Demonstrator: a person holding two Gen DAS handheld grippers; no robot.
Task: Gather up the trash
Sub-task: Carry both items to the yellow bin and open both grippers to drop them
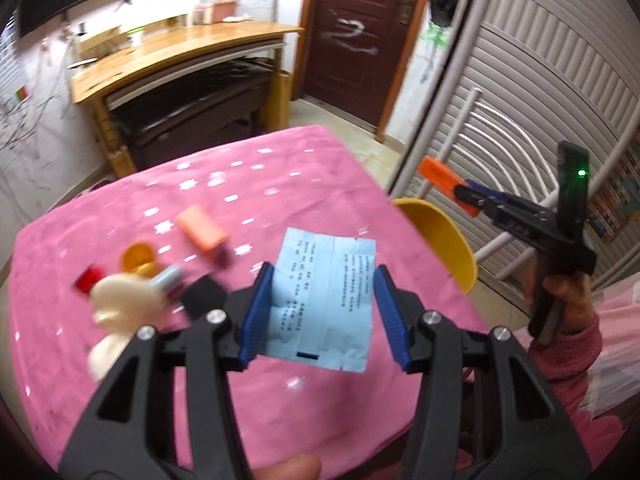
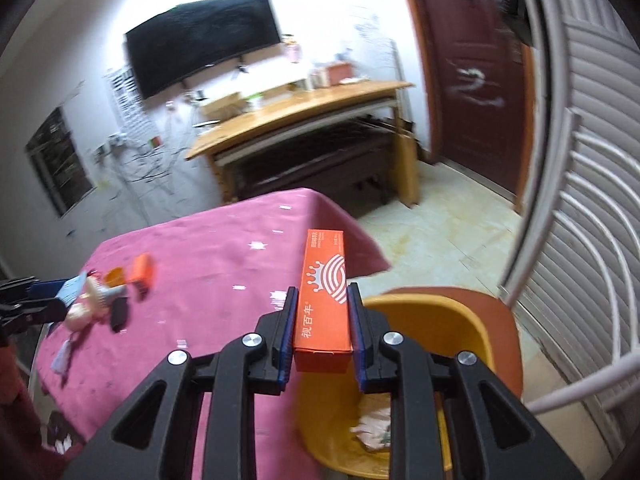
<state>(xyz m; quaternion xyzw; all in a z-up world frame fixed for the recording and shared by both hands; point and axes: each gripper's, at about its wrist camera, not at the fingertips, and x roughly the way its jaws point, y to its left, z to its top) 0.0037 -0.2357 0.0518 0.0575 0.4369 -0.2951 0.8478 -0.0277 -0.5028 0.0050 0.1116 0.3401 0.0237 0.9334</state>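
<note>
Orange box (image 2: 323,300): long carton, clamped lengthwise between gripper pads, above yellow bin (image 2: 404,364).
Blue leaflet (image 1: 324,300): printed, creased sheet between gripper pads.

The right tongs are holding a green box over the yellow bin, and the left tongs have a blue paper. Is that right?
Not quite: the box in the right tongs is orange, not green, as the right wrist view shows. The rest holds: it hangs above the yellow bin, and the left tongs hold the blue paper.
</note>
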